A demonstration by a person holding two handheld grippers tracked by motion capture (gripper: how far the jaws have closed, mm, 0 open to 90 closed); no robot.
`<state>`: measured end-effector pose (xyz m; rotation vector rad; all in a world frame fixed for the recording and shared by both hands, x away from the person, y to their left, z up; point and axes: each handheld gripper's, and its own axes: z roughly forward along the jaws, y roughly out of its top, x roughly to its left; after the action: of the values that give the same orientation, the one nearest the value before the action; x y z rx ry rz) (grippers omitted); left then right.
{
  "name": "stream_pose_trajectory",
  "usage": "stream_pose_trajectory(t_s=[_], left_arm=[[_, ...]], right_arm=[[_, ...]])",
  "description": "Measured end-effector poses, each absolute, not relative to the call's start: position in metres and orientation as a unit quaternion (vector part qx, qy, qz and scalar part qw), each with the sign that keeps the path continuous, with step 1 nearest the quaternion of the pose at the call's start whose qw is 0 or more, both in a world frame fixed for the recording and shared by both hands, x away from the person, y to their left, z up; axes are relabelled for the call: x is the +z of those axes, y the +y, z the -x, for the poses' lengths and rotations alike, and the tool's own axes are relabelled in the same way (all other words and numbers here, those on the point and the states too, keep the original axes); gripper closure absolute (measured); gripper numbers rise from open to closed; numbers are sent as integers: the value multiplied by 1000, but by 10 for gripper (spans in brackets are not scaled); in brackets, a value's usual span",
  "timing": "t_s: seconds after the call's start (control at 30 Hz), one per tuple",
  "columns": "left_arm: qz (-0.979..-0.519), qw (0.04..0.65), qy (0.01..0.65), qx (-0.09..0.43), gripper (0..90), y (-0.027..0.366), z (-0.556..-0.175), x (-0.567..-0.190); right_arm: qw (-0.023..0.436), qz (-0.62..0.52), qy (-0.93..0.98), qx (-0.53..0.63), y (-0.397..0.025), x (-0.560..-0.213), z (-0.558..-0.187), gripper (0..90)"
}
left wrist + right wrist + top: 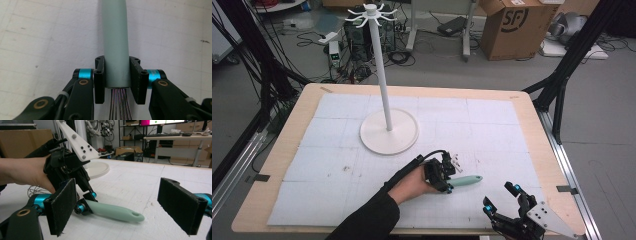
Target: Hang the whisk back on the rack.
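Left hand-held gripper (447, 181) pinches the whisk handle (115, 37) right at its end near frame center, so it could twist loose, while the right hand-held gripper (501, 196) sits wide open, empty.

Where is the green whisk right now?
In the high view the whisk lies on the white mat in front of the white stand, its handle clamped in the left hand-held gripper, with the open right hand-held gripper nearby.

Table (532, 125): the mat (472, 125) lies on it.
Stand (389, 131): on the mat, far side, left of centre.
Whisk (467, 180): on the mat, nearer than the stand and to its right, handle pointing right.
Left gripper (447, 176): at the whisk's left end, jaws either side of the handle.
Right gripper (502, 196): nearer and right of the whisk, apart from it.
Box (512, 25): on the floor beyond the table, far right.
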<state>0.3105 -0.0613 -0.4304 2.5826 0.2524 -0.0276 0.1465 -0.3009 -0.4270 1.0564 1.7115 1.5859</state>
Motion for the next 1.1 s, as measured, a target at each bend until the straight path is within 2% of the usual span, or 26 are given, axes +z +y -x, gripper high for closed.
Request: stream_pose_trajectory(t_s=[0.67, 1.1], left_arm=[[-904, 390, 175, 32, 693, 34, -331, -370], [-837, 492, 224, 82, 693, 105, -327, -327]], right_arm=[[285, -395, 646, 588, -297, -429, -150, 148], [284, -395, 650, 584, -295, -429, -152, 148]])
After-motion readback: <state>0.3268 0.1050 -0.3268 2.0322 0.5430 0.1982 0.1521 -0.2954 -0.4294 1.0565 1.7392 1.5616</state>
